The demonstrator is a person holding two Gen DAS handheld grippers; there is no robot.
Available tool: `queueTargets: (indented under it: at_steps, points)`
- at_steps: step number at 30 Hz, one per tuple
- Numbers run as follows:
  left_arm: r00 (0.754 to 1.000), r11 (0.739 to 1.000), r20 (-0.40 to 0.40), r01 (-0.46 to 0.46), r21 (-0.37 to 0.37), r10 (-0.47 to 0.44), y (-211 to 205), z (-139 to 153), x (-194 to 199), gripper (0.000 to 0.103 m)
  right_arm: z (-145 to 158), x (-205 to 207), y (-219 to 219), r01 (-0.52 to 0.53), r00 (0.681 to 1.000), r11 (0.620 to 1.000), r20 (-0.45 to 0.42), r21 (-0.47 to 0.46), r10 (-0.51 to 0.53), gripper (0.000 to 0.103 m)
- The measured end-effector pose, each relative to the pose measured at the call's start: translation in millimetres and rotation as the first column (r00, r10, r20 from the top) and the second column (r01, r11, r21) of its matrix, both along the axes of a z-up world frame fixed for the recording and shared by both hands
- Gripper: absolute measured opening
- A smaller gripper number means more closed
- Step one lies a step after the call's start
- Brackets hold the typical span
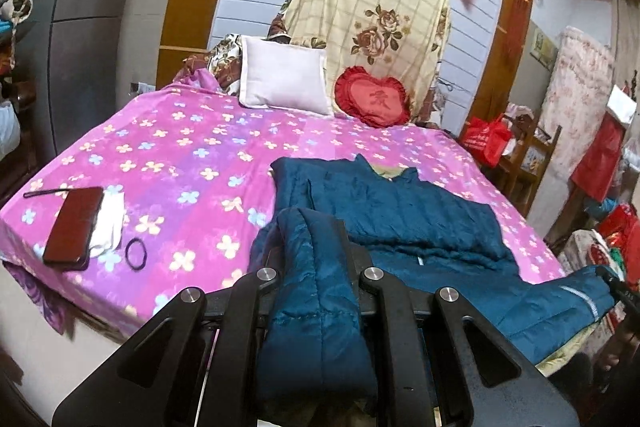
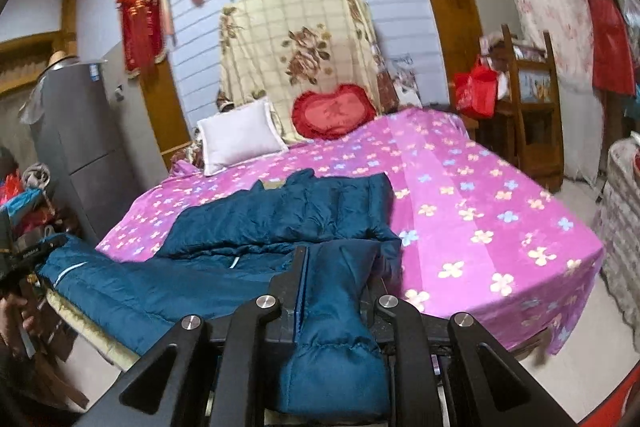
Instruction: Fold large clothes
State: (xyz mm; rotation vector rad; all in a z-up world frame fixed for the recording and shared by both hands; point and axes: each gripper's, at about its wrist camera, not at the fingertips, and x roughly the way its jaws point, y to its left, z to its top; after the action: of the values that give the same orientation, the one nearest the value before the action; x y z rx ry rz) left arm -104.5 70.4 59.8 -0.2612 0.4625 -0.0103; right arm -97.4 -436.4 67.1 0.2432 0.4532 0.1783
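A large teal quilted jacket (image 1: pixel 404 215) lies on the pink flowered bed (image 1: pixel 192 147), its hem toward the near edge. My left gripper (image 1: pixel 316 247) is shut on a bunched part of the jacket at its left near corner. My right gripper (image 2: pixel 336 267) is shut on another bunched part of the jacket (image 2: pixel 280 211) at its right near corner. Each gripper shows at the edge of the other's view, with jacket fabric stretched between them off the bed's edge. The fingertips are hidden in the fabric.
A dark phone (image 1: pixel 74 227) on a white cloth, a pen and a black hair tie (image 1: pixel 136 254) lie at the bed's left near corner. A white pillow (image 1: pixel 284 79) and a red heart cushion (image 1: pixel 372 99) sit at the head. Wooden shelves and red bags (image 2: pixel 476 87) stand right of the bed.
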Motion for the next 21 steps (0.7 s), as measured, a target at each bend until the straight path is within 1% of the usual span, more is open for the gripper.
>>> queueTargets:
  at_steps: [3,6,8,10,12,14,17,19,21]
  points:
    - [1.000,1.000,0.000,-0.028,0.002,0.028,-0.2,-1.6,32.0,0.011,-0.8,30.5,-2.1,0.020,1.000,1.000,0.007,0.014,-0.020,0.015]
    - [0.998,0.998,-0.001,-0.065,-0.003,0.065,1.0,-1.0,70.5,0.011,-0.2,71.5,-1.1,0.032,0.999,0.999,0.021,0.017,-0.032,0.015]
    - [0.996,0.996,0.007,-0.088,0.008,0.088,-0.2,0.5,95.7,0.011,2.2,104.2,0.1,0.044,0.998,0.999,0.036,0.009,-0.045,0.015]
    - [0.993,0.993,0.021,-0.113,0.035,0.112,-2.3,1.1,125.3,0.012,6.5,136.4,0.7,0.054,0.997,0.999,0.062,-0.001,-0.054,0.015]
    - [0.992,0.991,0.019,-0.127,0.037,0.126,0.8,-1.8,156.6,0.013,9.1,175.9,1.5,0.068,0.995,0.998,0.075,0.002,-0.068,0.015]
    - [0.990,0.989,-0.014,-0.140,0.040,0.141,5.8,-9.5,195.3,0.013,7.9,209.4,4.1,0.076,0.994,0.997,0.079,0.006,-0.076,0.015]
    - [0.984,0.986,-0.073,-0.156,0.060,0.161,9.2,-20.4,239.9,0.013,-1.9,260.7,9.3,0.097,0.993,0.995,0.062,0.011,-0.098,0.015]
    - [0.981,0.984,-0.096,-0.164,0.064,0.170,11.1,-23.6,259.8,0.013,-8.1,287.7,10.2,0.103,0.994,0.994,0.047,0.021,-0.103,0.015]
    - [0.977,0.981,-0.103,-0.177,0.083,0.185,8.8,-25.3,281.5,0.013,-13.9,313.4,8.0,0.097,0.994,0.994,0.039,0.056,-0.099,0.015]
